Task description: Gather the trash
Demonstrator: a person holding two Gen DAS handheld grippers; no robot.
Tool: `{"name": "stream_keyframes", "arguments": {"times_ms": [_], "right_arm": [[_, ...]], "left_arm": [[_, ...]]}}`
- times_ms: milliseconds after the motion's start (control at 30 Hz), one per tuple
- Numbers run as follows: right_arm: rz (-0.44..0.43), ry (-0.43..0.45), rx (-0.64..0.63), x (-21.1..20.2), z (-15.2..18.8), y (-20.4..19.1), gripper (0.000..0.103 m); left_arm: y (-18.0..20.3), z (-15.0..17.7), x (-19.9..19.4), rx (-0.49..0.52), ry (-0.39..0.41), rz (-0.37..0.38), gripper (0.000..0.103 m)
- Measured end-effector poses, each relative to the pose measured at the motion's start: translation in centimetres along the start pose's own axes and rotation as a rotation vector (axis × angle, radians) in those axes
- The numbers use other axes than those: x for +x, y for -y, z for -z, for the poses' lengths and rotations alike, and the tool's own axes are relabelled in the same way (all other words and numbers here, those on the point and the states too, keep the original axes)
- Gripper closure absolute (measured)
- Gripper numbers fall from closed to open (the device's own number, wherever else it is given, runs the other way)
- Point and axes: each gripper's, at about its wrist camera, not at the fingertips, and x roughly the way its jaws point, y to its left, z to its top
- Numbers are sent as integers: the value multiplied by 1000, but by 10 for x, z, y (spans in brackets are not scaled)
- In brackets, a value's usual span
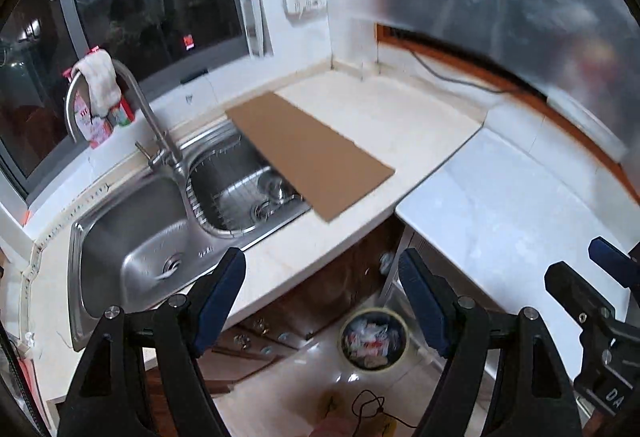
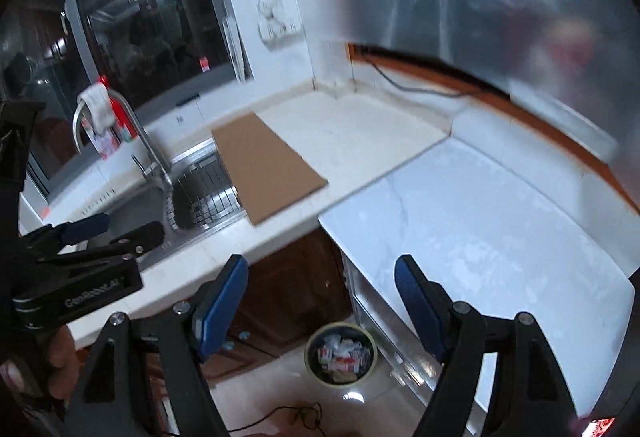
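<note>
Down at six o'clock on the floor, the round bin full of white and red trash waits below your left hand-held gripper and right hand-held gripper, both wide apart and empty, seemingly poised over the pale stone surface to fetch more litter.

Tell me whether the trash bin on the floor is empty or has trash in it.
Has trash in it: the trash bin stands upright and open-topped, with crumpled white and red wrappers visible inside.
</note>
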Motion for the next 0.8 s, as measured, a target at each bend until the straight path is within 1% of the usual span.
{"name": "stream_keyframes", "arguments": {"times_ms": [167, 267, 400, 800], "right_arm": [[-1, 59, 11, -19, -7, -8, 26], [4, 85, 33, -24, -8, -9, 26], [14, 97, 46, -25, -6, -11, 26], [37, 103, 29, -27, -7, -20, 26]], "left_arm": [[5, 3, -9, -7, 24, 15, 26], [6, 5, -12, -7, 29, 5, 26], [5, 5, -15, -24, 30, 16, 26], [10, 6, -14, -18, 43, 28, 26]]}}
